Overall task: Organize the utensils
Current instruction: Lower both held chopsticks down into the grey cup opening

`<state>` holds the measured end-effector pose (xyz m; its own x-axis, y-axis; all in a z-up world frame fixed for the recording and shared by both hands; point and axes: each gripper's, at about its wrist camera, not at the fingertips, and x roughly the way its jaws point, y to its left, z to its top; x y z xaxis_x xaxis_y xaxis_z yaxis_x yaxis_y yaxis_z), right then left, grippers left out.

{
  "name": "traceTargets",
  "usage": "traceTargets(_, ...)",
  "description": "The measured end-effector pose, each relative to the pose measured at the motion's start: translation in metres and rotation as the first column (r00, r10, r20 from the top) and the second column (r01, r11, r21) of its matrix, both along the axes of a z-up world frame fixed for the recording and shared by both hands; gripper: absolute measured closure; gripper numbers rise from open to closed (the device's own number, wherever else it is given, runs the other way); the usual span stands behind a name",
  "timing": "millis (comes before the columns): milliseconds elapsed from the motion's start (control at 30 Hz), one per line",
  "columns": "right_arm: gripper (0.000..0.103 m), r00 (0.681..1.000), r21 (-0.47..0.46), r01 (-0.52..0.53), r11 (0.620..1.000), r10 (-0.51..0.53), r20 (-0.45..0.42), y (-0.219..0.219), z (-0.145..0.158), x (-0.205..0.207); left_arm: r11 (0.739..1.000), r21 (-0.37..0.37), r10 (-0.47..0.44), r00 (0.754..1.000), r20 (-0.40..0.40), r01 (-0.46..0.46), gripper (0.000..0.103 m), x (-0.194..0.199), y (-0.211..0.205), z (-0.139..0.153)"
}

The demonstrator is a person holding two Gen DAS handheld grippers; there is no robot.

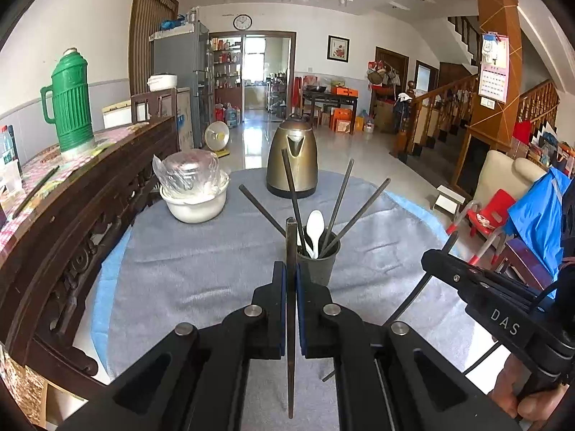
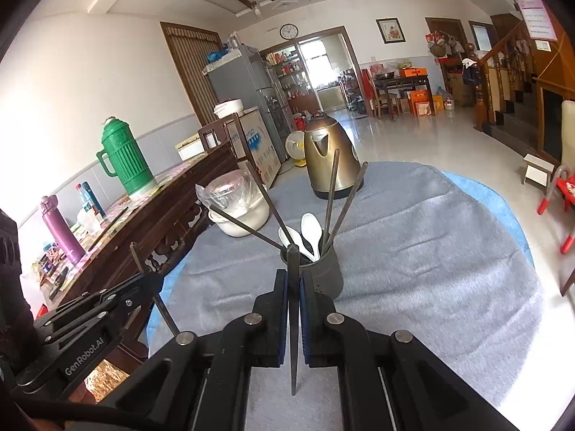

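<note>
Chopsticks and white spoons [image 1: 316, 230] stand in a dark cup [image 1: 318, 264] on the grey-clothed counter [image 1: 201, 269]; each hand-held gripper, left [image 1: 291, 273] and right [image 2: 294, 280], is clamped on one more chopstick.

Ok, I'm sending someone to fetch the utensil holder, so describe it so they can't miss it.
Find the round table under the grey cloth. In front of the brass kettle stands a small dark cup. Unlike the white bowl to its left, it bristles with dark chopsticks and white spoons.
</note>
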<state>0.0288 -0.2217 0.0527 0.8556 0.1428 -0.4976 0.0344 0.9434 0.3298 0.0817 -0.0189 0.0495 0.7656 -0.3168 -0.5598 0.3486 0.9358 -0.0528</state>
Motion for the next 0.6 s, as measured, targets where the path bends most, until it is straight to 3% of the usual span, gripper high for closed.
traceTargets(600, 0.097, 0.996, 0.013, 0.025, 1.000, -0.026, 0.082, -0.010, 0.028, -0.013, 1.000, 0.014, -0.002, 0.998, 0.067, 0.001, 0.097, 0.006, -0.012, 0.027)
